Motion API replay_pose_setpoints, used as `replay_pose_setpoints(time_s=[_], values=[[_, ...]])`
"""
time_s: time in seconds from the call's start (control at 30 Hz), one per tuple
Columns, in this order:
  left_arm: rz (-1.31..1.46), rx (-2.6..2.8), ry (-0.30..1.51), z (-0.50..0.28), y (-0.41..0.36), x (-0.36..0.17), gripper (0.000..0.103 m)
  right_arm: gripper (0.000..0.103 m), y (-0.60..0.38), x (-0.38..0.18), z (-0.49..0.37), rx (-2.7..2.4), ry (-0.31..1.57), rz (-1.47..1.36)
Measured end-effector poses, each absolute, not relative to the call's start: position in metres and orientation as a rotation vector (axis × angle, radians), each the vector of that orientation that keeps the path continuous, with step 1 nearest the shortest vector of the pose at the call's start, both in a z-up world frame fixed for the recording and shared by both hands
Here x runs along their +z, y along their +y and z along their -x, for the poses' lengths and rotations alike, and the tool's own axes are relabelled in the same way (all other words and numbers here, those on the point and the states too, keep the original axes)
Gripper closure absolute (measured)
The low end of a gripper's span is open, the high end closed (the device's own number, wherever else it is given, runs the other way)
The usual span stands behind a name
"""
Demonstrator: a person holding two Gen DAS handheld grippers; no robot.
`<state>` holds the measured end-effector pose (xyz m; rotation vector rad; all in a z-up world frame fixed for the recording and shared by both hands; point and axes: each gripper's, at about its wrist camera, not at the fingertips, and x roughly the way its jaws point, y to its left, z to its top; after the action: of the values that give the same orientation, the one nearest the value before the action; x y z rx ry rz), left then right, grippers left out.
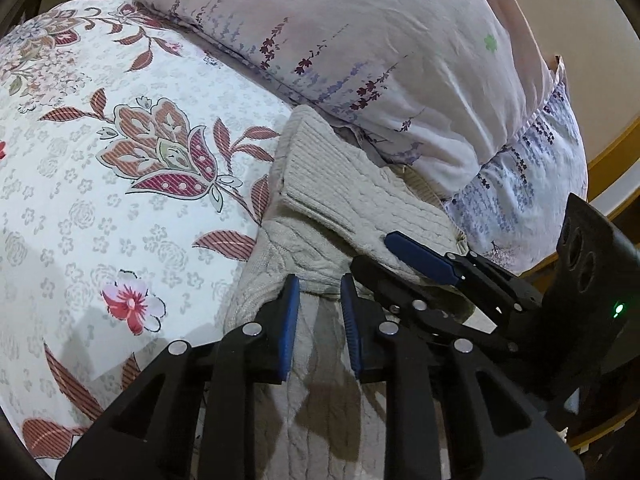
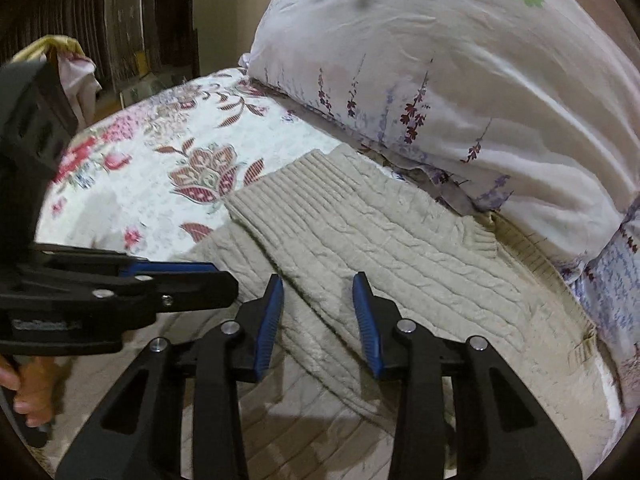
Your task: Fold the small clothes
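A cream cable-knit sweater point(image 1: 340, 200) lies on a floral bedspread point(image 1: 100, 160), one sleeve folded across its body. My left gripper point(image 1: 320, 284) hovers over the sweater's edge with jaws open and nothing between them. My right gripper point(image 1: 400, 252) shows at the right in the left wrist view, resting on the sleeve. In the right wrist view the sweater point(image 2: 380, 248) fills the middle, my right gripper point(image 2: 318, 284) is open just above the folded sleeve, and the left gripper point(image 2: 208, 276) reaches in from the left.
A large pale pillow point(image 1: 380, 60) with purple flower print lies just behind the sweater; it also shows in the right wrist view point(image 2: 460, 80). A wooden bed frame point(image 1: 616, 148) runs at the right. Dark furniture point(image 2: 100, 20) stands beyond the bed.
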<state>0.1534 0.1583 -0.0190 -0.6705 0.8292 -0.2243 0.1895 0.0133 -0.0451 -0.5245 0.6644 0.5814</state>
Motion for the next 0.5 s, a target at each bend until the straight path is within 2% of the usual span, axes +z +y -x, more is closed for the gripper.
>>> replay_pose_setpoints(time_s=[0.03,0.1,0.2,0.4,0.5], values=[[0.669,-0.224,0.829,-0.153,0.159,-0.019,0.08,0.085,0.014,-0.047,-0.189,0.551,0.646,0.543],[0.665,-0.221,0.829,-0.153,0.158,-0.018,0.08,0.095,0.012,-0.046,-0.19,0.537,0.638,0.521],[0.658,-0.217,0.831,-0.155,0.156,-0.017,0.08,0.096,-0.006,-0.031,-0.196,0.547,0.641,0.365],[0.642,-0.223,0.828,-0.154,0.154,-0.016,0.078,0.096,-0.098,0.021,-0.185,0.478,0.52,-0.02],[0.657,-0.246,0.825,-0.154,0.154,-0.016,0.07,0.096,-0.179,0.029,-0.166,0.351,0.464,-0.22]])
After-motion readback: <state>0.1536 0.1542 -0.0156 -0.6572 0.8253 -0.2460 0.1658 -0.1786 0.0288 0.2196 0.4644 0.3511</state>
